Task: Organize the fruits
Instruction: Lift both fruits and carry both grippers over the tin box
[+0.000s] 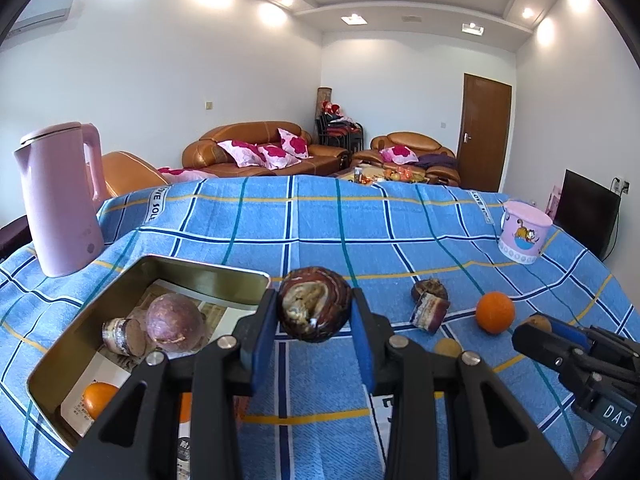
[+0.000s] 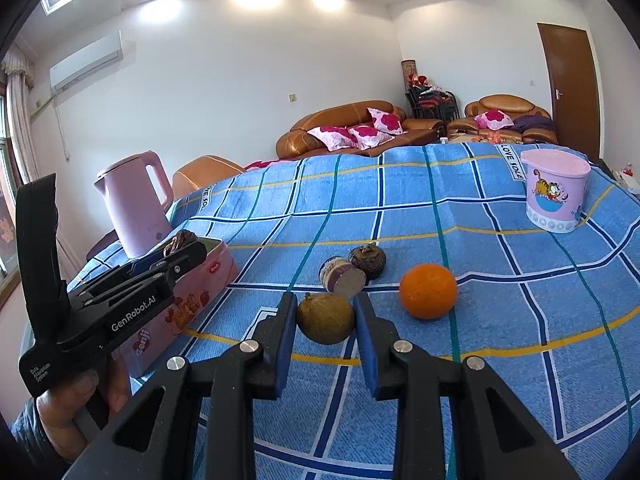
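Fruits: wrinkled dark round one [image 1: 314, 304] pinched in left hand-held gripper [image 1: 314, 312], dull olive round one [image 2: 325, 318] clamped in right hand-held gripper [image 2: 325, 320]

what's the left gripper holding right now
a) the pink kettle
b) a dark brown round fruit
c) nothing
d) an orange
b: in the left wrist view the left gripper has its blue pads pressed on either side of a dark brown round fruit, held up beside the open tin.

pink kettle [image 1: 60, 200] | cartoon bucket [image 1: 524, 236] | sofa [image 1: 256, 152] | door [image 1: 484, 128]
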